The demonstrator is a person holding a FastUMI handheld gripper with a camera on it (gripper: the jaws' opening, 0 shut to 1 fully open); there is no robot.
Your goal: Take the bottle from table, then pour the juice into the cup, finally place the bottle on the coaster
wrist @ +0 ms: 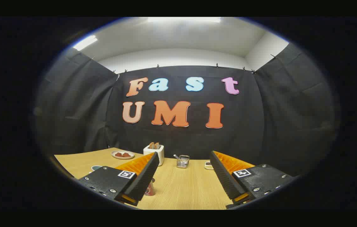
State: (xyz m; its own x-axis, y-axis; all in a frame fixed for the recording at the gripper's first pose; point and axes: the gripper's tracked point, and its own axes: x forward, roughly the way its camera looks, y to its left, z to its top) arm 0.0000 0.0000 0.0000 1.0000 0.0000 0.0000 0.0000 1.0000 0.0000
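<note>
My gripper point(184, 156) stands open above the wooden table point(184, 189), with nothing between its fingers. A small reddish object point(150, 189) stands on the table right under the left finger point(140, 176), mostly hidden by it; I cannot tell whether it is the bottle or the cup. A teal round thing point(96, 167) peeks out beyond the left finger's base near the table's left edge. A small round flat piece point(208, 165) lies just beside the right finger's tip point(225, 176), half hidden.
At the back of the table stand a white toaster point(154, 152) with toast in it, a plate point(122, 154) with red pieces to its left, and a small wire basket point(182, 161) ahead between the fingertips. Black cloth walls the booth.
</note>
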